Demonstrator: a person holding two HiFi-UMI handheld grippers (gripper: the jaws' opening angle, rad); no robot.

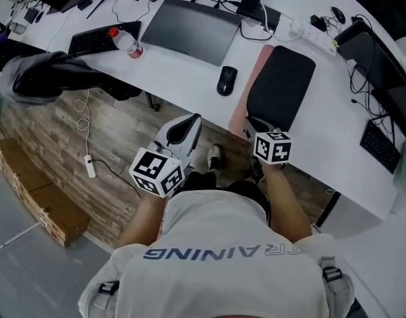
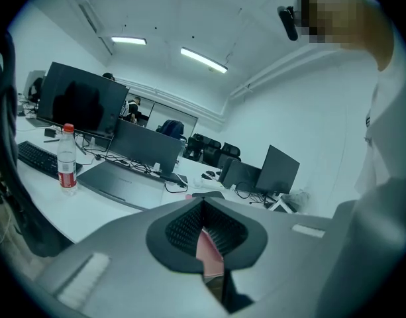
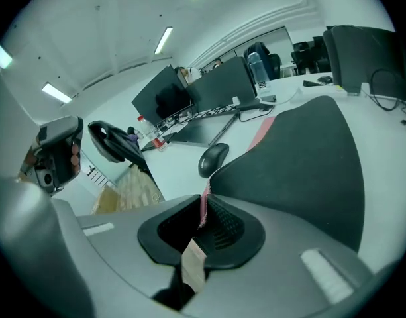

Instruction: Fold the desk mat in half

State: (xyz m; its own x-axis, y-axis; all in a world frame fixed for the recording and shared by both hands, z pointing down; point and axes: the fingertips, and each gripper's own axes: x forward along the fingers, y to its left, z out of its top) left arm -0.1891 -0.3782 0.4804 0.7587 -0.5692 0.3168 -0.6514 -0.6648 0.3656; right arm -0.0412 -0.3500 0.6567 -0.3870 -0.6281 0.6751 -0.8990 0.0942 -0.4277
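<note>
The desk mat (image 1: 282, 85) lies on the white desk (image 1: 183, 78) with its black face up and a pink strip along its left side. Its near edge hangs over the desk's front. My right gripper (image 1: 257, 127) is shut on that near edge. In the right gripper view the mat's thin pink edge (image 3: 204, 207) and a tan tag sit between the pads, and the black face (image 3: 302, 164) rises beyond. My left gripper (image 1: 188, 123) hangs over the floor to the left of the mat. Its tips (image 2: 203, 207) meet, and some pink shows through the gap behind them.
A black mouse (image 1: 226, 80) sits just left of the mat. Further back are a grey laptop (image 1: 189, 28), a water bottle (image 1: 126, 43), a keyboard (image 1: 97, 38) and a power strip (image 1: 315, 37) with cables. A dark chair (image 1: 50, 75) and cardboard boxes (image 1: 37, 197) stand to the left.
</note>
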